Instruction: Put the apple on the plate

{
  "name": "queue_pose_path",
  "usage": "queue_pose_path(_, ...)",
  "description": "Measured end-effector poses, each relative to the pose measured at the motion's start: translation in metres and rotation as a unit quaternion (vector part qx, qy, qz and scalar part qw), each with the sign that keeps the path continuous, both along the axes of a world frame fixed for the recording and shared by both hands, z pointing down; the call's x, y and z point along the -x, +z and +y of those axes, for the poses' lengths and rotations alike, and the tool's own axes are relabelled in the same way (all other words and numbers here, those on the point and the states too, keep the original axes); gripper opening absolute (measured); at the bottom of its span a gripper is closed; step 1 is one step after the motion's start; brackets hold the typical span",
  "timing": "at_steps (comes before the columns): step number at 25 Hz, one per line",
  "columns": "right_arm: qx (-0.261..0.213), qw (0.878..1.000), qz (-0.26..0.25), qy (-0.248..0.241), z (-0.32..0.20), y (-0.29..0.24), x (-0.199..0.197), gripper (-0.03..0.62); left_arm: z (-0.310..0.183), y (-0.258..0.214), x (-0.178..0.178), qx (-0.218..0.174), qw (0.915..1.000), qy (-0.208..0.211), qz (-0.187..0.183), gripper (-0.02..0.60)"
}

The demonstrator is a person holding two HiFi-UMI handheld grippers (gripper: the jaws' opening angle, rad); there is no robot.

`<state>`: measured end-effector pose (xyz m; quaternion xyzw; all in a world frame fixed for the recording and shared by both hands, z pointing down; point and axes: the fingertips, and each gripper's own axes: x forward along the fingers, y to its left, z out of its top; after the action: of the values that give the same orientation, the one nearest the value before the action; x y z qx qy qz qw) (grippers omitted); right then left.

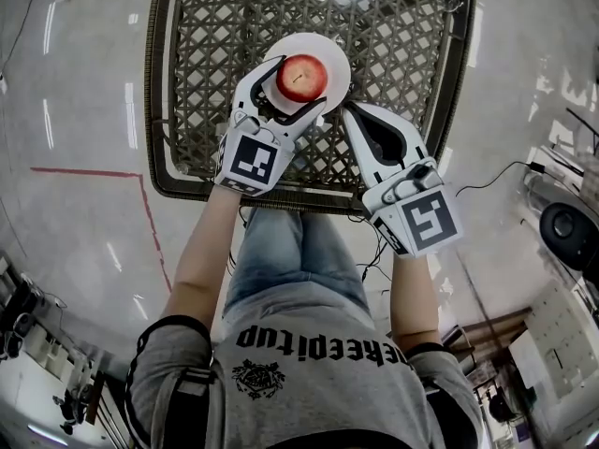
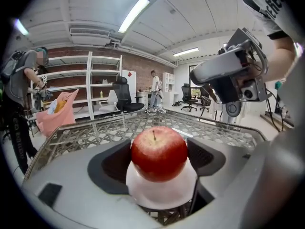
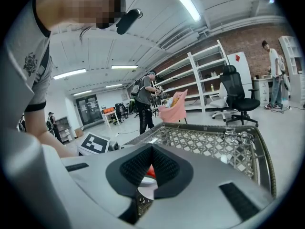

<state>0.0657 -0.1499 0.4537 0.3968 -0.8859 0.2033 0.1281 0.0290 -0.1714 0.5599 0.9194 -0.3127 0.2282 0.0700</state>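
polished grey floor [image 1: 84, 82], crossed by a thin red tape line [image 1: 94, 171], is seen around a dark-framed table [image 1: 161, 110] with an open woven lattice top, at whose near edge a person in a grey t-shirt and blue jeans is seated. a round white plate [image 1: 334, 56] is set on the lattice roughly midway between the table's left and right edges, back from the near edge. a round red apple [image 1: 300, 78] with a short stem is seated on the middle of the plate, stem upward. the left gripper [image 1: 298, 87], white with black ribbed pads, is reached in from the near edge, and its jaws are held one on each flank of the apple, the pads laid flush against the skin so that the fruit is clasped between them while its underside meets the plate. the right gripper [image 1: 348, 110] is held just beside the plate's right rim, over the lattice; its jaws are brought together at the tips with nothing between them. a pair of wire-rimmed spectacles [image 3: 237, 138] is laid near the table's far right corner. white open shelves [image 2: 97, 87], a black office chair [image 2: 125, 95] and a red brick wall [image 2: 143, 63] are visible beyond the table.
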Motion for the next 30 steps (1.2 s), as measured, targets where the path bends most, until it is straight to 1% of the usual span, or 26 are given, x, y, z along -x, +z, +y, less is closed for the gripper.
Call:
queue_pose_path(4,0.0,1.0,0.001,-0.002,0.001,0.0,0.0,-0.002,0.002,0.0,-0.001,0.0,1.0,0.006,-0.003,0.388)
queue_pose_path(9,0.0,1.0,0.002,-0.005,0.002,0.0,0.001,-0.002,0.002,-0.001,0.0,0.003,1.0,0.008,0.004,0.39)
queue_pose_path(11,0.0,1.0,0.002,-0.006,0.001,0.0,0.002,-0.002,0.002,-0.001,0.001,0.007,0.9999,0.008,0.007,0.404)
queue_pose_path(16,-0.002,1.0,0.001,-0.006,0.001,-0.001,0.001,-0.002,0.004,-0.003,0.001,0.01,0.9998,0.016,0.005,0.405)
queue_pose_path(21,-0.004,1.0,0.001,-0.003,0.001,-0.005,0.001,-0.002,0.005,-0.014,0.002,0.005,0.9995,0.021,0.023,0.407)
queue_pose_path(26,-0.007,1.0,0.003,-0.001,0.003,-0.008,0.002,-0.002,0.011,-0.022,0.003,-0.001,0.9992,0.026,0.03,0.407)
queue_pose_path(27,-0.008,1.0,0.004,-0.001,0.003,-0.009,0.002,-0.002,0.011,-0.024,0.003,-0.004,0.9992,0.026,0.03,0.404)
queue_pose_path(30,-0.012,1.0,0.004,0.0,0.001,-0.013,0.003,-0.002,0.012,-0.033,0.004,-0.014,0.9991,0.026,0.029,0.368)
